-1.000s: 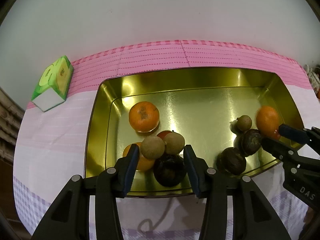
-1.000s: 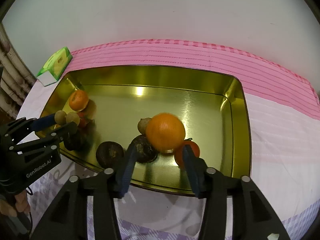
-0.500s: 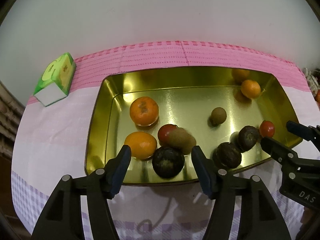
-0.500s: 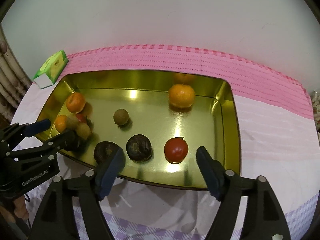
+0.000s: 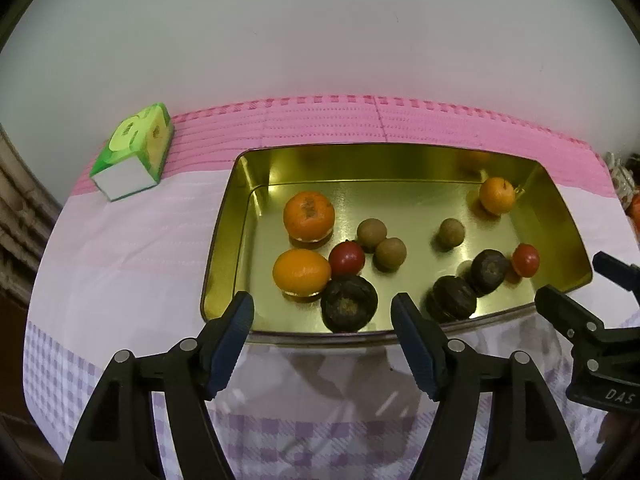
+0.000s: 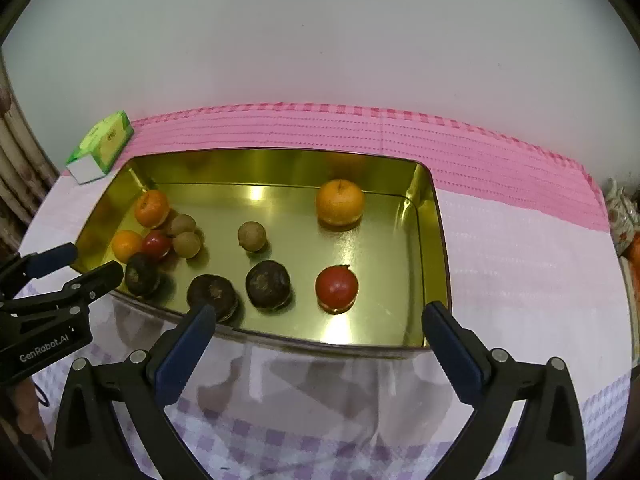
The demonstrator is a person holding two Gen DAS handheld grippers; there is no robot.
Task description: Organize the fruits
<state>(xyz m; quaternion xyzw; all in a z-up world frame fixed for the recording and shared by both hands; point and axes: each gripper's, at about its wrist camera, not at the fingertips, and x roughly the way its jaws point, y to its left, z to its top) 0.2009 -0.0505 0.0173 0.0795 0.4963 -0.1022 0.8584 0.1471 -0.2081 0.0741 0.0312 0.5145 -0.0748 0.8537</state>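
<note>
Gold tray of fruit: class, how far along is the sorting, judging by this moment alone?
Done: all the fruit sits inside the gold tray. In hand: nothing; the left gripper and right gripper are both open and empty. Left: kinds are still mixed, such as one orange and one red fruit apart from their likes.

The tray (image 6: 434, 240) is shiny gold all over, and the cloth (image 6: 520, 264) under it goes from a hot-pink stripey band at the far edge to pale pink, then lilac-and-white checks at the near edge. Fruit-wise there are bright orange oranges (image 5: 309, 216), glossy red tomatoes (image 6: 336, 286), tan-brown little round ones (image 6: 251, 236) and nearly black-brown wrinkly ones (image 6: 268, 285). The box (image 5: 132, 152) by the far left corner is lime green with a white end, and both grippers are black with blue pads (image 6: 184, 354).
</note>
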